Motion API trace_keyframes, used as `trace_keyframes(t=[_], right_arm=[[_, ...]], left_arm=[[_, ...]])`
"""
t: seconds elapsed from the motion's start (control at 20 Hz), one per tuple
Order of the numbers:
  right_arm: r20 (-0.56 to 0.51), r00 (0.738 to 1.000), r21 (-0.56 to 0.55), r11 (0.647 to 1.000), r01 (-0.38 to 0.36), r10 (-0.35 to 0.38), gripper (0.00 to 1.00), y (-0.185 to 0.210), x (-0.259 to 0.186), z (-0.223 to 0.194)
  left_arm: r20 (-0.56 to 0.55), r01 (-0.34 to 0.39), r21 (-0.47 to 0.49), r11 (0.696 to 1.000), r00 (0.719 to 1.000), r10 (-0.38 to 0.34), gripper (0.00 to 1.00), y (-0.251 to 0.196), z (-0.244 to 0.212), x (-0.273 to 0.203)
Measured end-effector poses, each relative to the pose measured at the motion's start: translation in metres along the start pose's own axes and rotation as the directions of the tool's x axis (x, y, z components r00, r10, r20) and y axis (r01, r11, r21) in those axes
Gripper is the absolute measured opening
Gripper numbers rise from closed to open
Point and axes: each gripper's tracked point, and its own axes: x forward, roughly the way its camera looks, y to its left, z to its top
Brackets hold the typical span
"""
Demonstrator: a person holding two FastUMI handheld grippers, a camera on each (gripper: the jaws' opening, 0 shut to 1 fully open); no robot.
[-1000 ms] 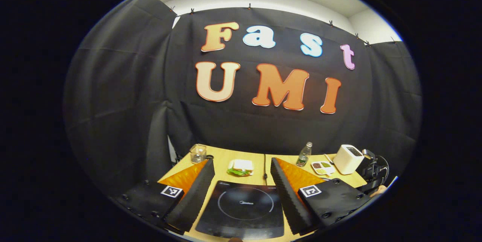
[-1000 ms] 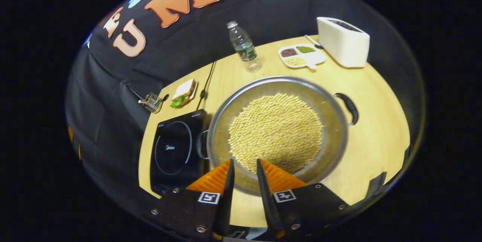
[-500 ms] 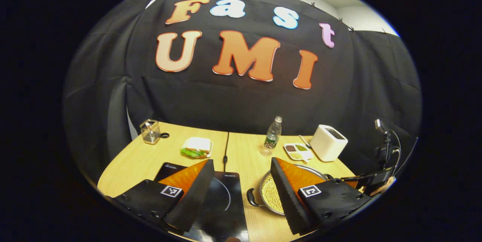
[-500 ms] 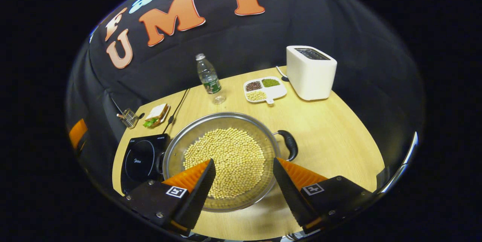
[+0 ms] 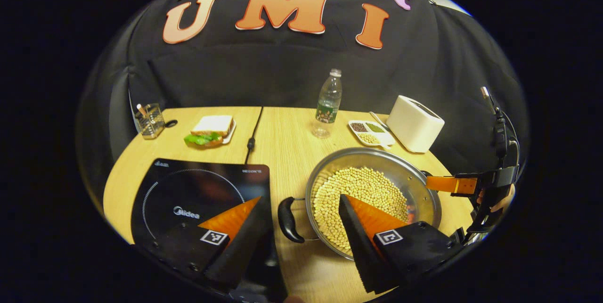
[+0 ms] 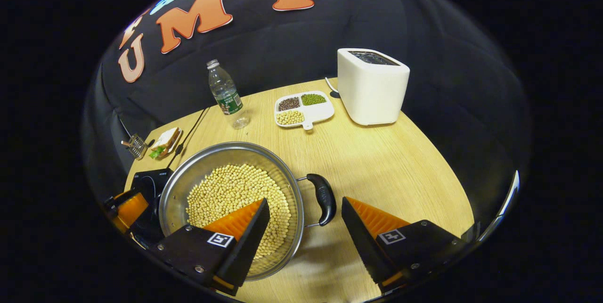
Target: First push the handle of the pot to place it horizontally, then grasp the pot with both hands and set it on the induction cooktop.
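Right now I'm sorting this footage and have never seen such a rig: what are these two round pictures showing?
A person holds a two-finger tool in each hand; a camera rides on each, looking along its fingers. In the left gripper view, the left gripper is open, straddling the pot's near handle; the induction cooktop lies beside the pot. In the right gripper view, the right gripper is open around the other handle. Nothing is held. The table also carries a toaster, bottle, divided dish and sandwich.
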Motion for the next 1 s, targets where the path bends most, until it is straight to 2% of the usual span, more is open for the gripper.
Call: trace_keyframes(t=[0.3, 0.5, 0.55, 0.6, 0.65, 0.7, 0.8, 0.85, 0.9, 0.95, 1.0], right_arm=[[-0.042, 0.999, 0.030, 0.999, -0.017, 0.018, 0.94, -0.003, 0.028, -0.005], [-0.079, 0.997, 0.032, 0.999, -0.017, 0.020, 0.78, -0.008, 0.033, -0.017], [-0.067, 0.998, 0.033, 0.999, -0.020, 0.022, 0.66, -0.008, 0.032, -0.014], [-0.075, 0.997, 0.026, 0.999, -0.025, 0.027, 0.64, -0.007, 0.033, -0.017], [-0.073, 0.997, 0.019, 0.999, -0.028, 0.030, 0.60, -0.006, 0.032, -0.018], [-0.081, 0.996, 0.016, 0.999, -0.036, 0.038, 0.58, -0.006, 0.031, -0.018], [-0.097, 0.994, 0.034, 0.998, -0.049, 0.052, 0.54, -0.006, 0.029, -0.020], [-0.095, 0.994, 0.043, 0.998, -0.048, 0.052, 0.54, -0.006, 0.028, -0.020], [-0.090, 0.995, 0.043, 0.998, -0.038, 0.041, 0.52, -0.007, 0.027, -0.018], [-0.083, 0.996, 0.040, 0.999, -0.030, 0.034, 0.48, -0.007, 0.025, -0.017], [-0.078, 0.997, 0.040, 0.999, -0.020, 0.023, 0.42, -0.007, 0.021, -0.014]], left_arm=[[-0.066, -0.028, -0.042, 0.999, 0.998, 0.025, 0.98, 0.003, -0.022, 0.022], [-0.113, -0.038, -0.068, 0.997, 0.993, 0.031, 0.98, 0.007, -0.035, 0.029], [-0.120, -0.052, -0.061, 0.997, 0.992, 0.044, 0.98, 0.008, -0.037, 0.028], [-0.109, -0.050, -0.040, 0.998, 0.993, 0.046, 0.99, 0.011, -0.035, 0.032], [-0.104, -0.065, -0.027, 0.998, 0.993, 0.062, 0.94, 0.011, -0.037, 0.035], [-0.104, -0.050, -0.023, 0.998, 0.993, 0.047, 0.90, 0.008, -0.036, 0.037], [-0.120, -0.080, -0.101, 0.992, 0.990, 0.068, 0.66, 0.011, -0.038, 0.047], [-0.164, -0.083, -0.124, 0.989, 0.985, 0.062, 0.61, 0.008, -0.045, 0.041], [-0.158, -0.086, -0.110, 0.990, 0.985, 0.068, 0.55, 0.008, -0.042, 0.044], [-0.175, -0.082, -0.074, 0.994, 0.982, 0.068, 0.49, 0.008, -0.045, 0.043], [-0.180, -0.079, -0.074, 0.994, 0.982, 0.065, 0.48, 0.009, -0.047, 0.043]])
